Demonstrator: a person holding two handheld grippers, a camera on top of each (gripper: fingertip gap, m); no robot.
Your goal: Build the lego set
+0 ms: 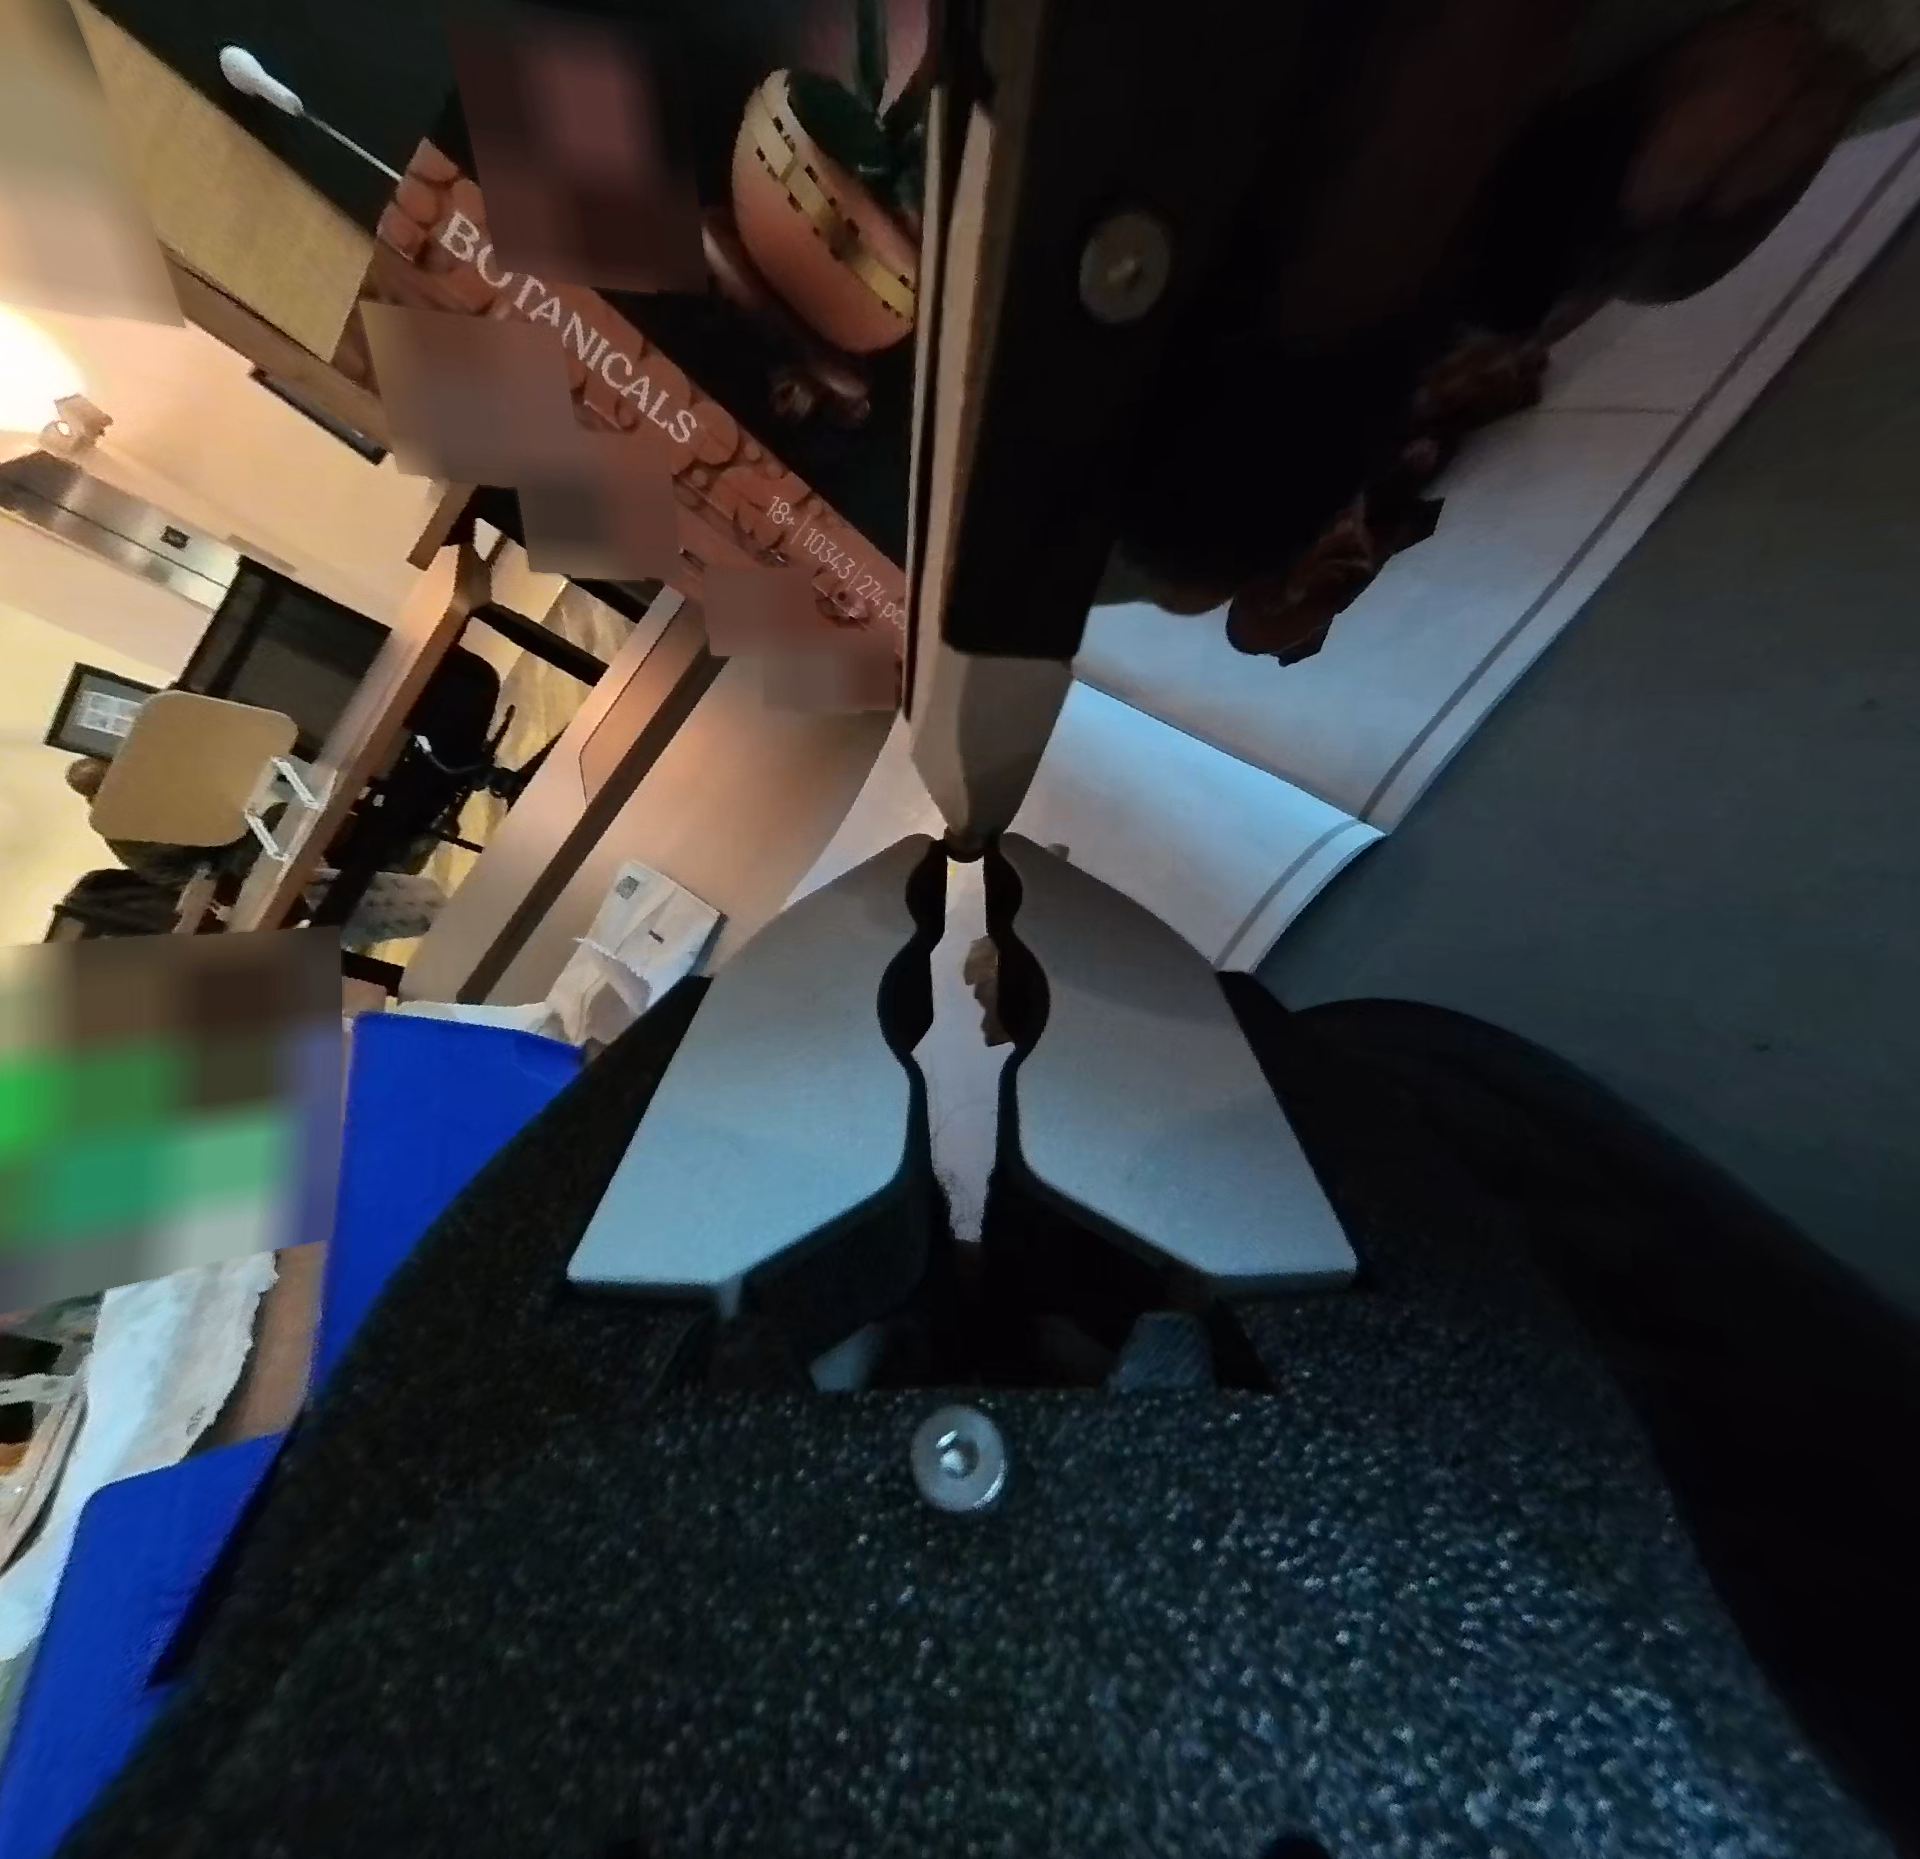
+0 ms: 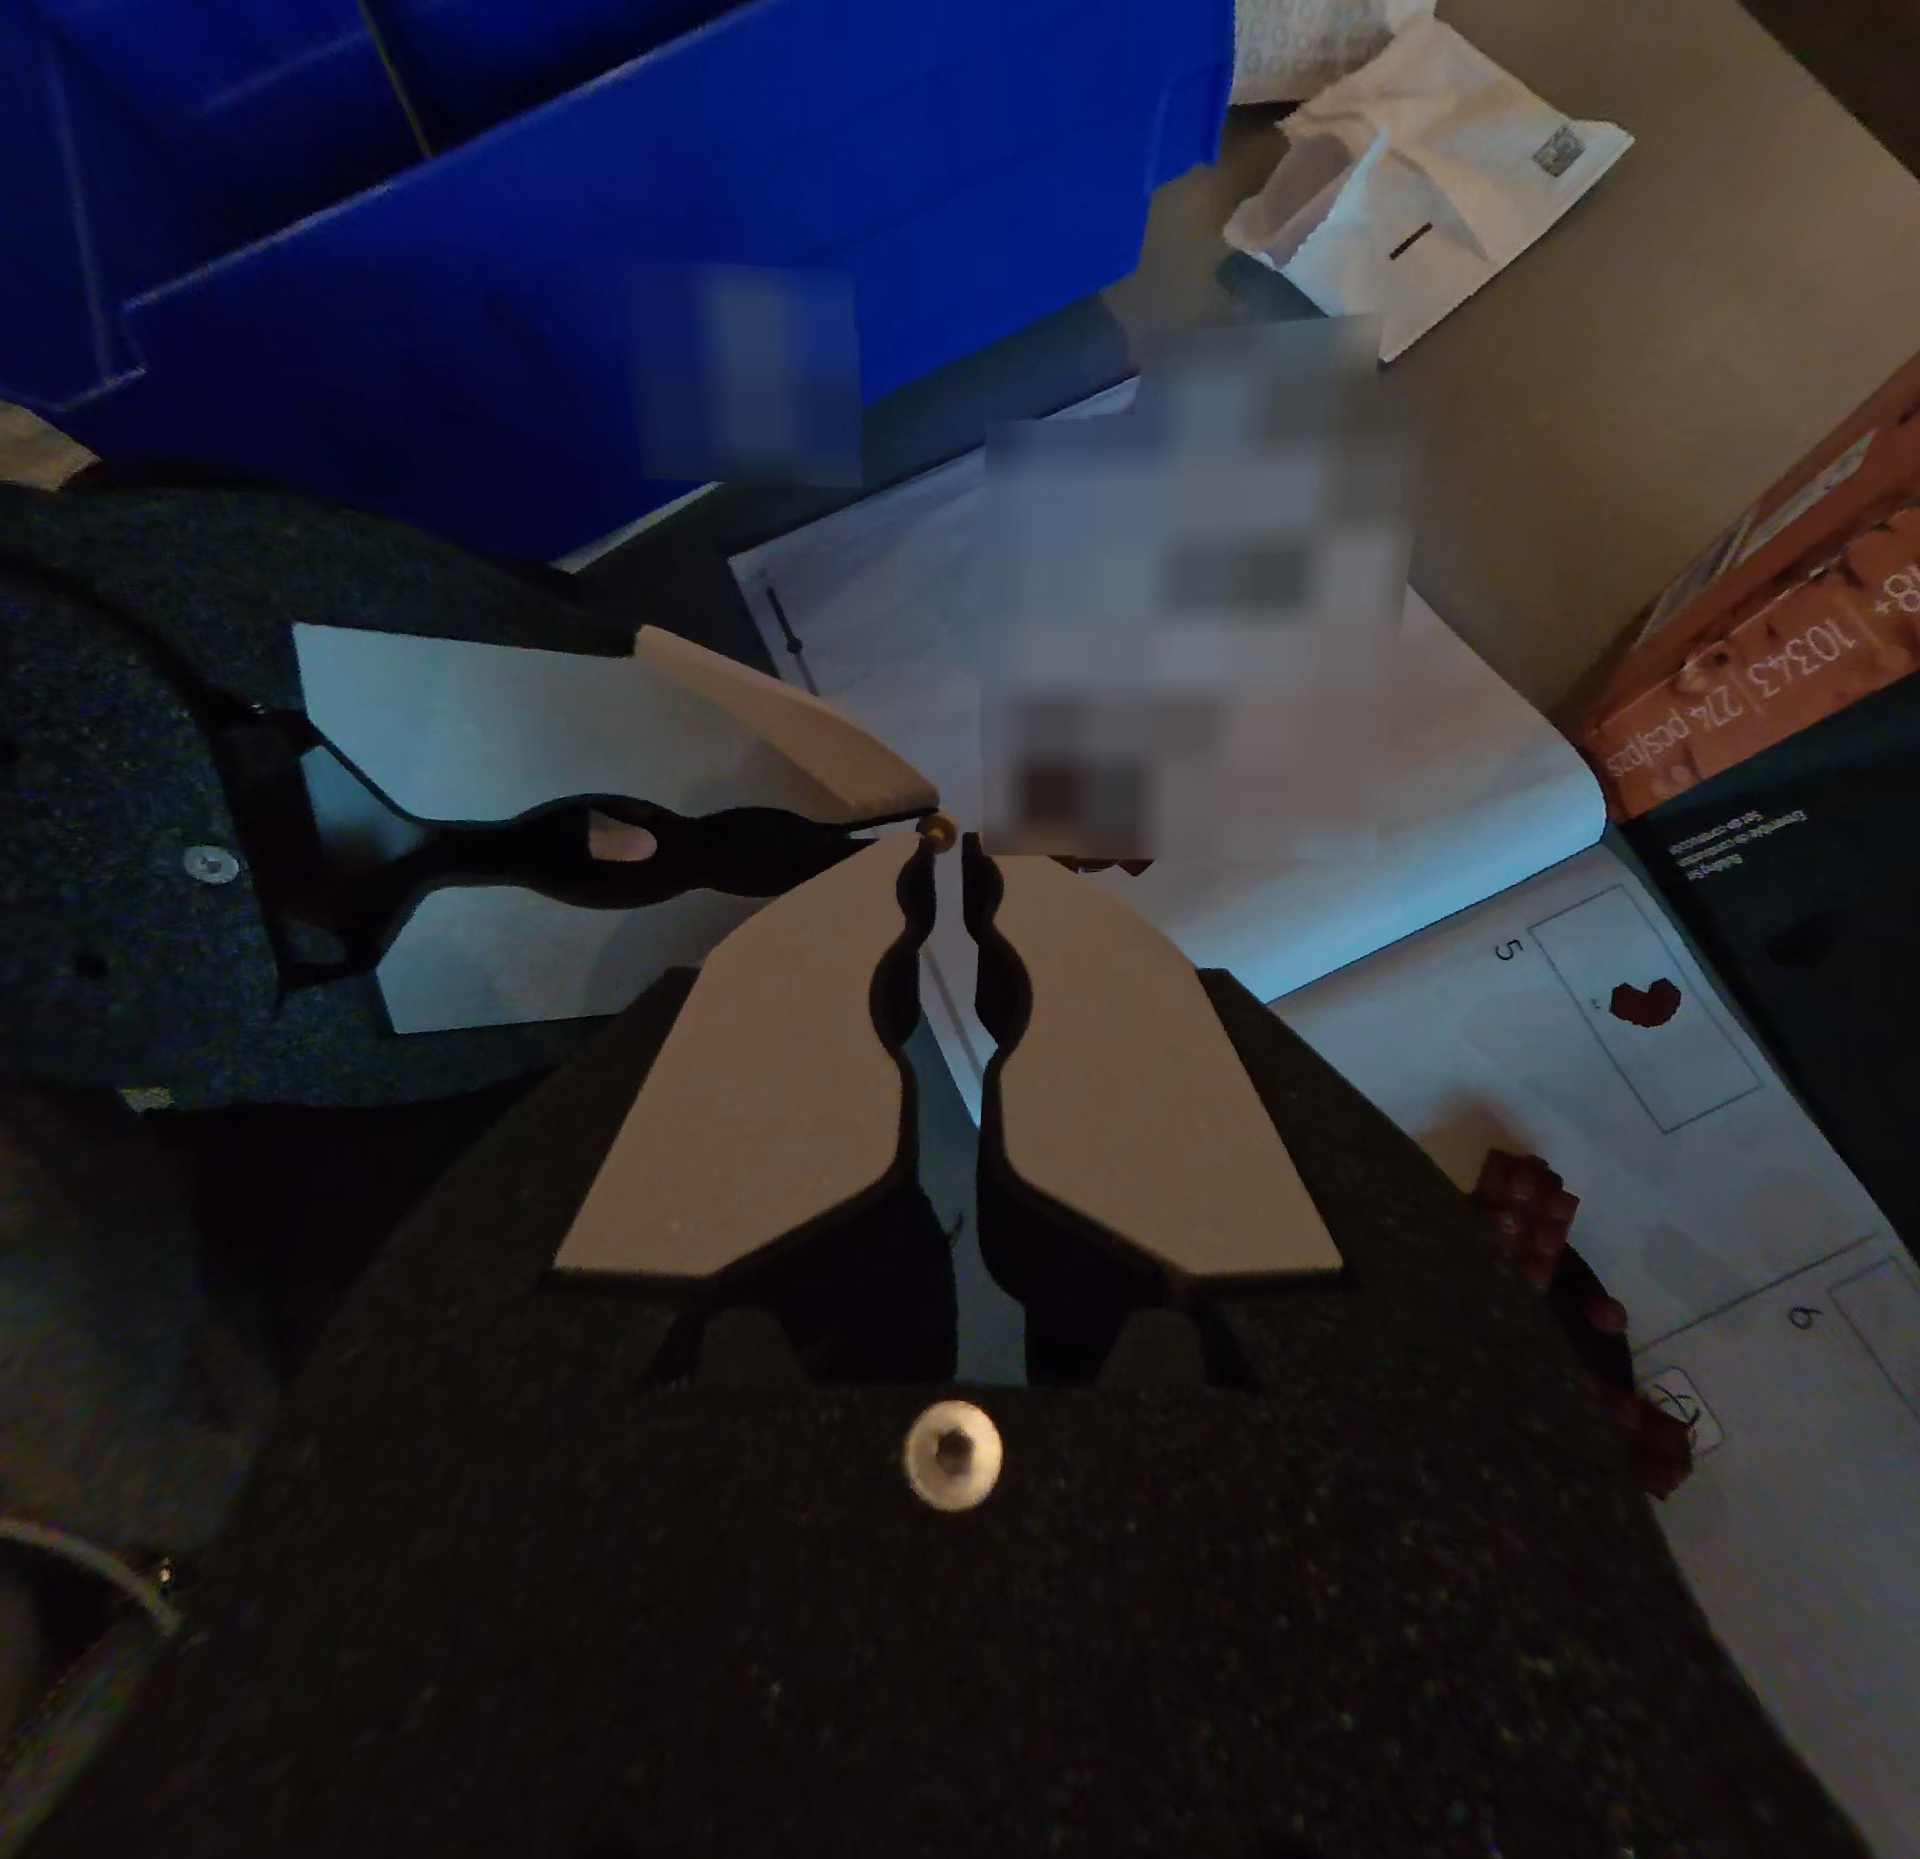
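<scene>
A small tan round piece point(image 2: 939, 828) sits where both grippers' tips meet, above an open instruction booklet point(image 2: 1351, 978). My left gripper point(image 1: 968, 855) is shut on the piece point(image 1: 966, 849), with a pad on each side. In the right wrist view the left gripper point(image 2: 914, 820) reaches in from the left, its jaws nearly together. My right gripper point(image 2: 943, 845) has the piece at its tips. In the left wrist view the right gripper point(image 1: 971, 827) comes down from above and its tips pinch together on the same piece.
A blue bin point(image 2: 623, 199) stands behind the grippers. An orange and black box point(image 2: 1766, 666) is at the right. Dark red brick pieces point(image 2: 1527, 1207) lie on the booklet. A torn white paper bag point(image 2: 1434, 199) lies on the grey table point(image 2: 1558, 459). Both grippers' tips are close together, under 4 cm apart.
</scene>
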